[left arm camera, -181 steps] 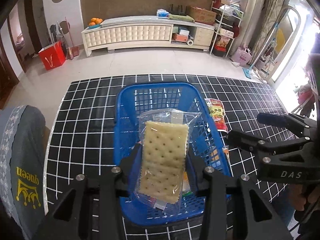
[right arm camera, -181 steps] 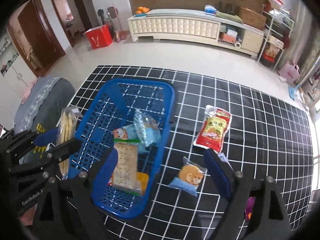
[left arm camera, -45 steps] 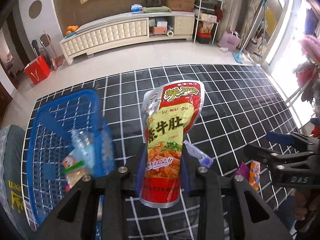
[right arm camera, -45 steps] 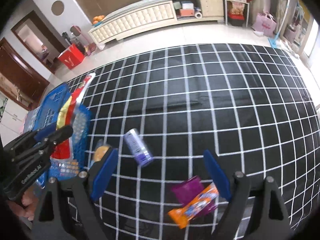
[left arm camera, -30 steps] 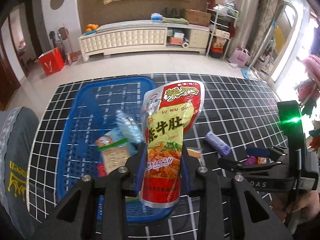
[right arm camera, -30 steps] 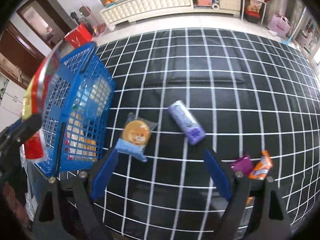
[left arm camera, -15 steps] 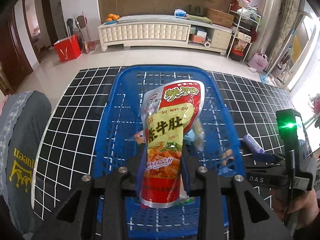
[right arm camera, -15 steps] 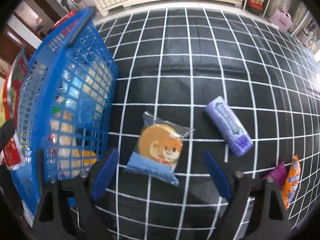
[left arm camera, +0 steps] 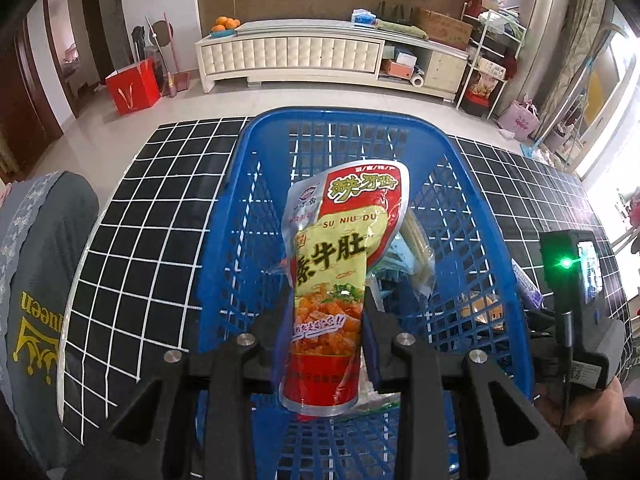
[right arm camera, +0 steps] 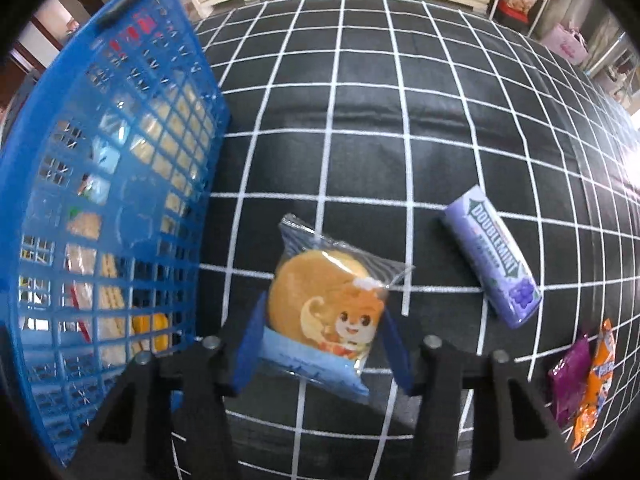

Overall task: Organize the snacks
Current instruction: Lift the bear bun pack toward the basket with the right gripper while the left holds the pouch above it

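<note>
— Red-and-yellow snack pouch point(left arm camera: 340, 280): where?
— Pinched upright in left tongs point(left arm camera: 326, 330), above the blue basket point(left arm camera: 480, 216)
— Right tongs point(right arm camera: 322, 340)?
— Spread around the cake packet point(right arm camera: 326, 308) on the checked tabletop point(right arm camera: 360, 120)

This is looking like a home living room. A long white cabinet point(left arm camera: 332, 60) is standing against the far wall at the top centre, carrying a bowl of oranges point(left arm camera: 225, 24). A wire shelf rack point(left arm camera: 486, 68) is holding boxes at the upper right, and a red gift bag point(left arm camera: 132, 86) is sitting on the pale tiled floor point(left arm camera: 224, 106) at the upper left.
</note>
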{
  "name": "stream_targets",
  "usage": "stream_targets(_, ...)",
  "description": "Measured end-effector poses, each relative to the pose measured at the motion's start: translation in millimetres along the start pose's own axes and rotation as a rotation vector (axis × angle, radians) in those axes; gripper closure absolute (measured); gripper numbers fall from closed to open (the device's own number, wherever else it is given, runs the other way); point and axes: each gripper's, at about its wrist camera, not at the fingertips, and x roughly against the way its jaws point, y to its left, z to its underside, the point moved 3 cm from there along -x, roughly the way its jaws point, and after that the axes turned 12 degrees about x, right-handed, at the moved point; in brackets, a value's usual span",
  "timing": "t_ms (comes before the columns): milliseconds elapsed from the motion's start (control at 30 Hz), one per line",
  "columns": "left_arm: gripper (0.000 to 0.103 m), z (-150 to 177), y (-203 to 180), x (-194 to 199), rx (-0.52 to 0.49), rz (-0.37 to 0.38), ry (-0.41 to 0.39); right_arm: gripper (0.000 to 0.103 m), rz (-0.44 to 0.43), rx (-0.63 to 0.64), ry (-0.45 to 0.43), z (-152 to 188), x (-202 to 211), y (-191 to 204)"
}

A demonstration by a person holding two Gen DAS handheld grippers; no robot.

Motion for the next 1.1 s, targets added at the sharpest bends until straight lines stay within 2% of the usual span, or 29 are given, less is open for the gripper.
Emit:
stream_targets(133, 0.074, 4.1, 0.6, 8.7, 0.002, 0.003, 0.000, 0.045, -0.007, 0.003, -0.031, 12.3, 13.3, 3.9)
stream_targets(333, 0.074, 5.0, 3.1, 29.1, 0.007, 0.021, -0.019, 0.045, -0.003, 0.015, -0.121, 18.4, 59.7, 12.4)
stream_targets(567, 0.074, 0.6, 2.4, 46.3, -0.004, 0.032, -0.038, 0.045, -0.043, 0.053, -0.250, 22.0, 123.9, 30.1)
stream_targets(700, 0.074, -5.8, -1.5, 43.5, -0.028, 0.031, -0.035, 0.045, -0.076, 0.083, -0.292, 29.1, 146.5, 37.7)
stream_targets(867, 0.073, -18.6, -4.6, 24.3, -0.054, 0.024, -0.004, 0.045, -0.089, 0.123, -0.298, 16.5, 148.4, 55.6)
stream_targets(1100, 0.070, -40.1, -1.3, -8.5, -0.047, 0.016, 0.048, 0.045, -0.093, 0.127, -0.276, 6.6, 140.2, 53.1)
